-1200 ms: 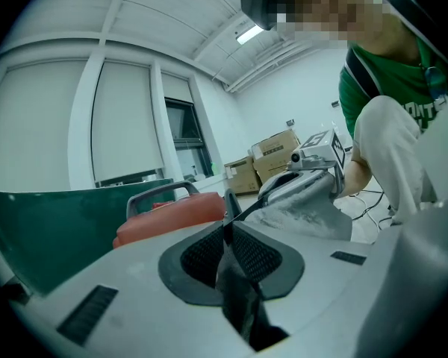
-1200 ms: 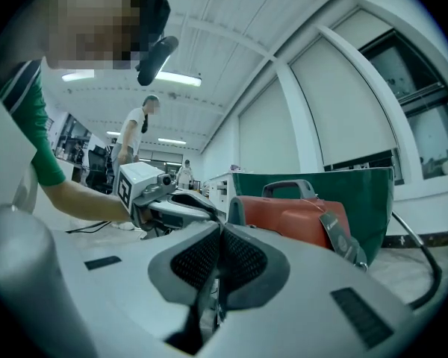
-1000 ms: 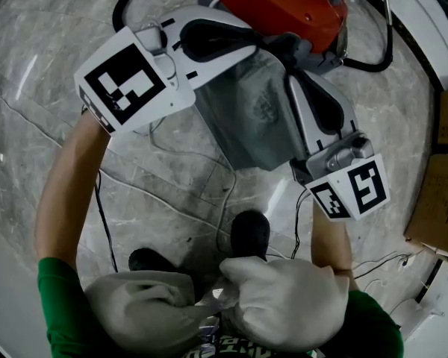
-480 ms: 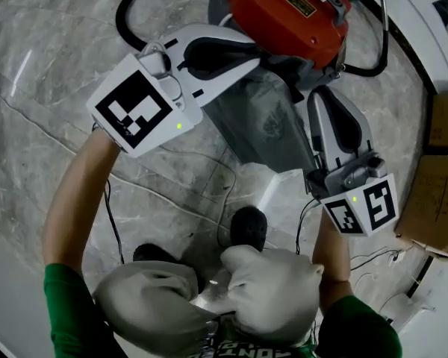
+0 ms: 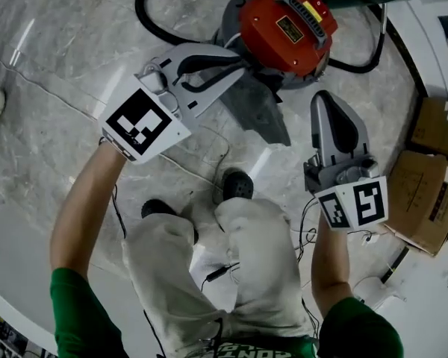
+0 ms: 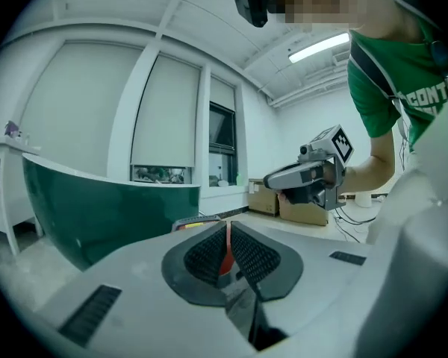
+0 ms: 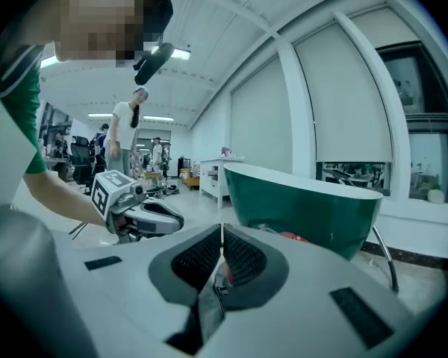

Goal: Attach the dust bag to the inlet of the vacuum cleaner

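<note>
The red vacuum cleaner (image 5: 284,27) stands on the marble floor at the top centre of the head view. A grey dust bag (image 5: 260,112) hangs from its lower side and lies on the floor. My left gripper (image 5: 241,61) points at the vacuum's left side just above the bag, jaws shut with nothing visible between them. My right gripper (image 5: 322,98) sits apart to the right of the bag, also shut and empty. In the left gripper view the pads (image 6: 248,253) meet with a red sliver of the vacuum (image 6: 226,252) behind. The right gripper view shows the vacuum (image 7: 293,237) beyond its closed jaws.
A black hose (image 5: 154,22) loops behind the vacuum and a black cable (image 5: 364,64) runs to its right. Cardboard boxes (image 5: 425,200) sit at the right. A green tub (image 7: 306,198) stands behind the vacuum. Thin cables and the person's shoes (image 5: 239,185) lie below.
The right gripper has drawn back down and right, away from the bag. The left gripper shifted off the bag toward the vacuum's side. The vacuum and bag now appear farther away.
</note>
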{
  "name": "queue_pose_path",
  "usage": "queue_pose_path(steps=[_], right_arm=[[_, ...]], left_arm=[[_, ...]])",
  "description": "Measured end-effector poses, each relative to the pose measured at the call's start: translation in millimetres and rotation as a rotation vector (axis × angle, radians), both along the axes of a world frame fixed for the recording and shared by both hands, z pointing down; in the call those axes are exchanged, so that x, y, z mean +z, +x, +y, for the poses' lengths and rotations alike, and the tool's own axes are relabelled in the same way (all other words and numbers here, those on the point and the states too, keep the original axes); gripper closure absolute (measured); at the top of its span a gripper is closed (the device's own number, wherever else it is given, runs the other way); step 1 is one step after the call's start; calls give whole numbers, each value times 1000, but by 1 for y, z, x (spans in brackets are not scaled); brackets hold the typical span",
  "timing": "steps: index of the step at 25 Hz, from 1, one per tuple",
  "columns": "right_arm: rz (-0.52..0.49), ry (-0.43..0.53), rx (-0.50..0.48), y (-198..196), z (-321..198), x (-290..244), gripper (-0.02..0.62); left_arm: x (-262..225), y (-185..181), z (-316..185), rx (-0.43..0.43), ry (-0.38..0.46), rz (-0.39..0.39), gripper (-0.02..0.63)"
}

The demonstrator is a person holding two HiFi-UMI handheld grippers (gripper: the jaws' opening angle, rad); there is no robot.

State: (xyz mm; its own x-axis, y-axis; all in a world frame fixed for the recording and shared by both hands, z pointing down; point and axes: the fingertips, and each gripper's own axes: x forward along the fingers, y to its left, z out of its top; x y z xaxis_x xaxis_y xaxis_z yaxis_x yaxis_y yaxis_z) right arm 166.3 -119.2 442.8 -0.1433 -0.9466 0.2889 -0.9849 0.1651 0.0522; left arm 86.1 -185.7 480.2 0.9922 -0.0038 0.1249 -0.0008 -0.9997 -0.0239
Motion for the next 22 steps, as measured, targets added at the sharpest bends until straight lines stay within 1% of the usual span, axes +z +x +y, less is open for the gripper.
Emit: queue_pose_path(steps=[4, 7, 10, 16, 22], right_arm=[[0, -49, -7, -15, -10, -48, 586], [-34, -109, -21, -25, -11, -77, 588], [-51, -136, -28, -33, -7, -129, 588], [-68, -134, -32, -56, 4, -262, 588], [-94, -93, 16, -65, 13, -384, 588]], left_arm=[[-56, -22, 0, -24, -12, -41, 601], [-100, -37, 3, -47, -62, -70, 601], [-152, -51, 7, -76, -90, -82, 603], [-272, -79, 18, -176, -171, -75, 603], [-382, -93, 29, -247, -227, -59, 603]])
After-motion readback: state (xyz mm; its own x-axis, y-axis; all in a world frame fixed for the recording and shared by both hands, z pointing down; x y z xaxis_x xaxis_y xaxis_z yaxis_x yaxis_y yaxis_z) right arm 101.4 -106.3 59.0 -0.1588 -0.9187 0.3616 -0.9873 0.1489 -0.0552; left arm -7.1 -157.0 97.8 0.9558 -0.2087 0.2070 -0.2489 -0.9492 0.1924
